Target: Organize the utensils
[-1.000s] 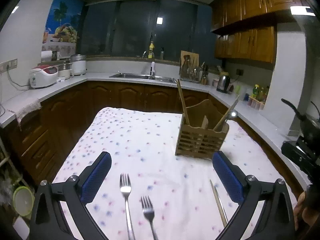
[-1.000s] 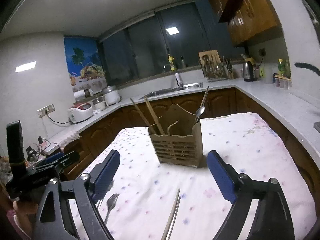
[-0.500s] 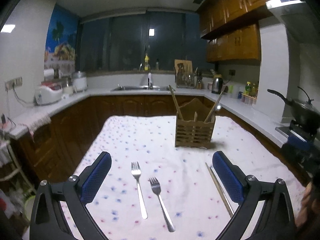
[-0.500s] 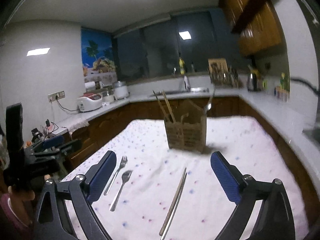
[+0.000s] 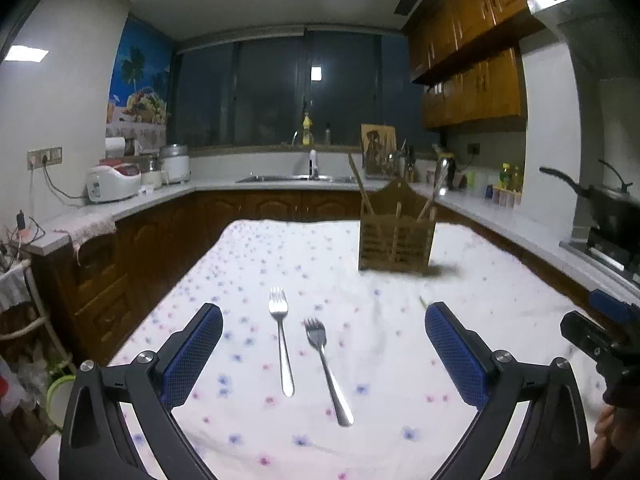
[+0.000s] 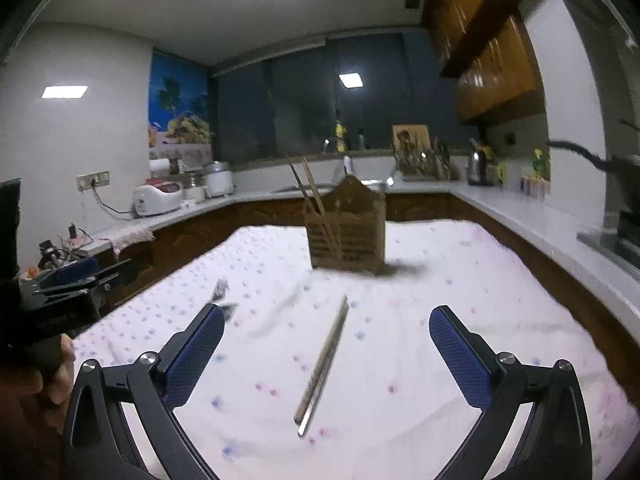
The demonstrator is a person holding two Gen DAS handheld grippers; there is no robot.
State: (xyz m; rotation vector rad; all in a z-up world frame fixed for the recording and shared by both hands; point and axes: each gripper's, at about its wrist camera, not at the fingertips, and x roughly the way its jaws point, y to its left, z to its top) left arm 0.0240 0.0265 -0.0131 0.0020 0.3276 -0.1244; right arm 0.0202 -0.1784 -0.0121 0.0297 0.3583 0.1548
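Left gripper [image 5: 323,343] has jaws wide apart, w/ two forks [image 5: 281,340] on the cloth between them. Right gripper [image 6: 326,344] also spread; chopsticks [image 6: 323,364] lie between its fingers. Wooden holder [image 6: 346,232] stands further back

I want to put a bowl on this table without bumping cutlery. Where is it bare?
Bare cloth lies left of the holder toward the far left corner, and right of the chopsticks to the table's right edge. Crowded: the near middle, where two forks lie side by side, chopsticks to their right.
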